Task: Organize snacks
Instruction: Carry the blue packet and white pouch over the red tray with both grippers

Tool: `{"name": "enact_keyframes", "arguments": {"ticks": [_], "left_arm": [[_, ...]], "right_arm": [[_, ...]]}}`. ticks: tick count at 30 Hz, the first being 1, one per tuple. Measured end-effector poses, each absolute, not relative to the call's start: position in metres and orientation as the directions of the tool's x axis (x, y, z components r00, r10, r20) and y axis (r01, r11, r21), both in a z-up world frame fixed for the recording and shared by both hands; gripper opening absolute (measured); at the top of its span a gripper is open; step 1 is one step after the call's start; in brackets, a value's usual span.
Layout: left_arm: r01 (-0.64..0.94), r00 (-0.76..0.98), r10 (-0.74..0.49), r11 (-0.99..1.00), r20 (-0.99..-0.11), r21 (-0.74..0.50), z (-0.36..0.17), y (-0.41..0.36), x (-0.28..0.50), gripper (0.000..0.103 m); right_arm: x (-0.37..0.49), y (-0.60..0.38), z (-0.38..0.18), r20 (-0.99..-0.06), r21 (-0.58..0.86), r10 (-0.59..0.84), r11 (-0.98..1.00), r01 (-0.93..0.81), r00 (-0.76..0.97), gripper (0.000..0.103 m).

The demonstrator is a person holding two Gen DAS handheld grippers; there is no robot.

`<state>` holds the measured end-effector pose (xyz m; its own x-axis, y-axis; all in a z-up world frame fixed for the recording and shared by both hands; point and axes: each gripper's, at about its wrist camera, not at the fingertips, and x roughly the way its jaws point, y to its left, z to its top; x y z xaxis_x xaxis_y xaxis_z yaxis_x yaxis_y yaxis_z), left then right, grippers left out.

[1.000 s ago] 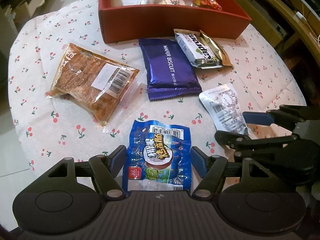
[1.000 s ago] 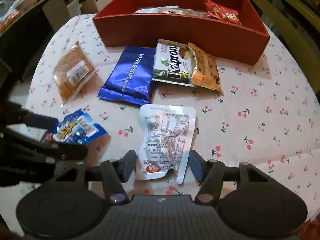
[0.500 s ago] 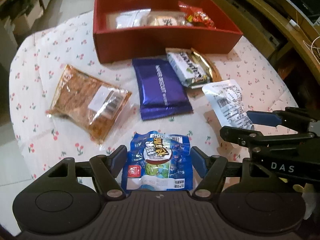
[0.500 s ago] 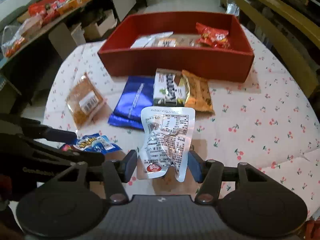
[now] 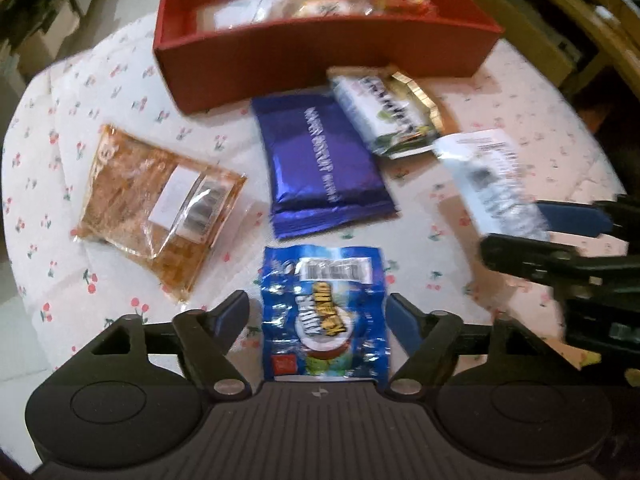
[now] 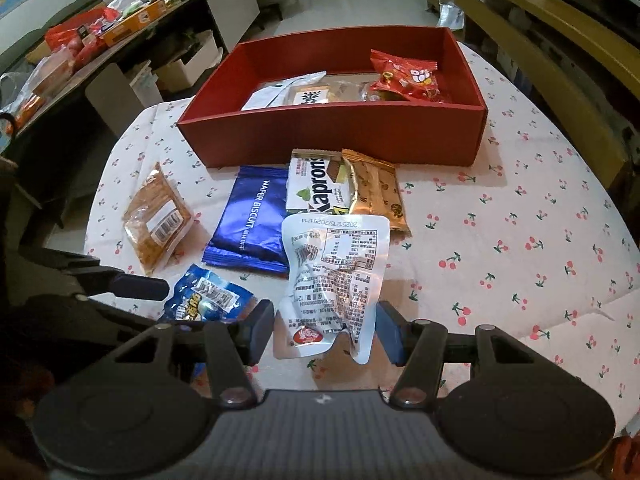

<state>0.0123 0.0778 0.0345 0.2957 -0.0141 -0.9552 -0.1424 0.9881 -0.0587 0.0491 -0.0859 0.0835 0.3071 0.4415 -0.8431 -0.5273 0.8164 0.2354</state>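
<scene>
My left gripper [image 5: 319,314] is shut on a blue snack packet [image 5: 326,312] and holds it above the table. My right gripper [image 6: 326,330] is shut on a silver foil packet [image 6: 334,280], lifted off the cloth; that packet also shows in the left wrist view [image 5: 486,184]. The blue packet shows in the right wrist view [image 6: 208,300]. The red box [image 6: 340,128] stands at the far side with a red bag [image 6: 408,78] and other packets inside. A purple wafer biscuit pack [image 6: 250,226], a Kaprons pack [image 6: 316,190] and an orange clear pack [image 6: 158,224] lie on the cloth.
The round table has a white cherry-print cloth [image 6: 520,240]. A gold wrapper [image 6: 378,194] lies beside the Kaprons pack. A wooden bench [image 6: 540,60] runs along the right. A cluttered dark table [image 6: 80,40] stands at the left.
Both grippers have risen and moved toward the red box, carrying the blue packet and the silver packet off the cloth. The box now shows more of its inside.
</scene>
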Motion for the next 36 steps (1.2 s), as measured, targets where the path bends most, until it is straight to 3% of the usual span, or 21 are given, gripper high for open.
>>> {"name": "enact_keyframes", "arguments": {"ticks": [3,7,11,20,36], "left_arm": [[-0.138,0.306,0.006,0.990,-0.952,-0.038,0.032,0.074,0.013,0.085],[-0.137,0.310,0.064,0.990,-0.949,0.022,0.034,0.067,0.006,0.074],[-0.214,0.307,0.056,0.977,-0.950,-0.011,0.037,0.071,-0.001,0.073],[-0.204,0.396,0.024,0.977,-0.918,-0.062,0.083,0.079,0.005,0.073],[-0.196,0.501,-0.024,0.970,-0.865,-0.141,0.114,0.093,0.073,0.074]], "right_arm": [[0.048,-0.089,0.084,-0.841,0.240,0.446,0.814,-0.528,0.306,0.062],[0.048,-0.092,0.091,-0.829,0.250,0.463,0.809,-0.532,0.314,0.062],[0.047,-0.088,0.106,-0.811,0.241,0.479,0.798,-0.552,0.337,0.062],[0.058,-0.085,0.125,-0.771,0.253,0.504,0.803,-0.540,0.388,0.062],[0.094,-0.083,0.143,-0.720,0.292,0.542,0.804,-0.518,0.434,0.062]]}}
